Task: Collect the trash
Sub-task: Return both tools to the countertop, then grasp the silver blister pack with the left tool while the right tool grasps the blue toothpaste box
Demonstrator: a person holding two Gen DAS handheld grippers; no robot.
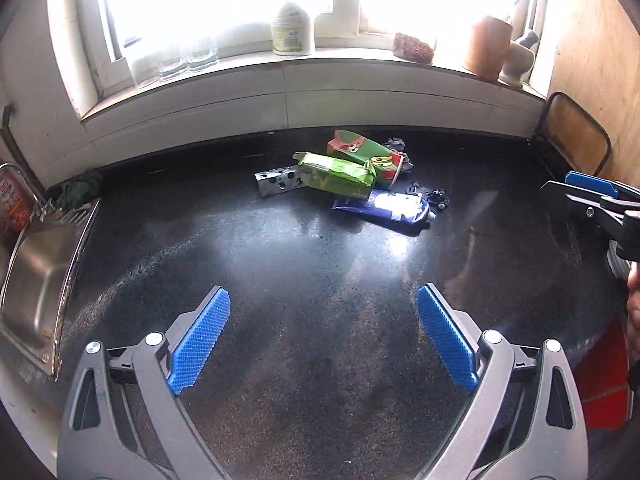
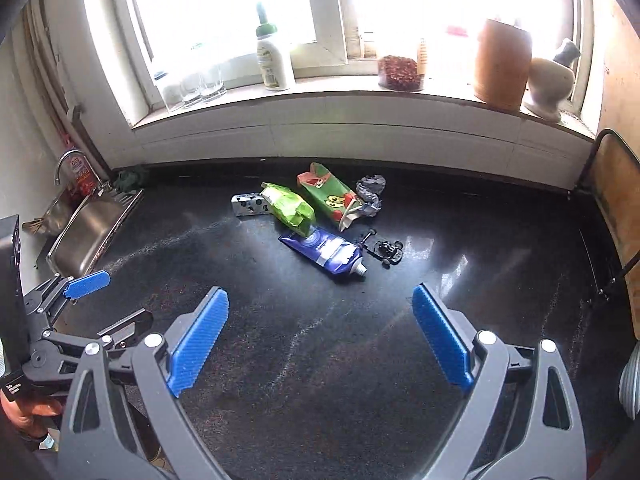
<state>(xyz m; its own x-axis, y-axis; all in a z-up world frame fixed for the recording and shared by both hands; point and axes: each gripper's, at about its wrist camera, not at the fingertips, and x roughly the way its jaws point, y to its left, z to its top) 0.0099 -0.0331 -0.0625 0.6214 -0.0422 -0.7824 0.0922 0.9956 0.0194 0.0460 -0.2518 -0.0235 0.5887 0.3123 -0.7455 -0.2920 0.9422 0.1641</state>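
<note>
STATE: left hand-held gripper (image 1: 323, 338) and right hand-held gripper (image 2: 320, 336) both spread wide, empty | LOCATION: trash pile on table (image 2: 320, 360) below windowsill, blue tube (image 2: 323, 253) nearest, green pouch (image 2: 289, 209) and juice carton (image 2: 326, 196) behind, well ahead of both | RISK: overlapping items, likely double pickup; slick tube may slip.

The left gripper (image 1: 323, 340) is held low and level, its blue pads (image 1: 200, 340) spread wide with nothing between them. The right gripper (image 2: 320, 340) sits alongside it, jaws equally wide apart and empty.
</note>
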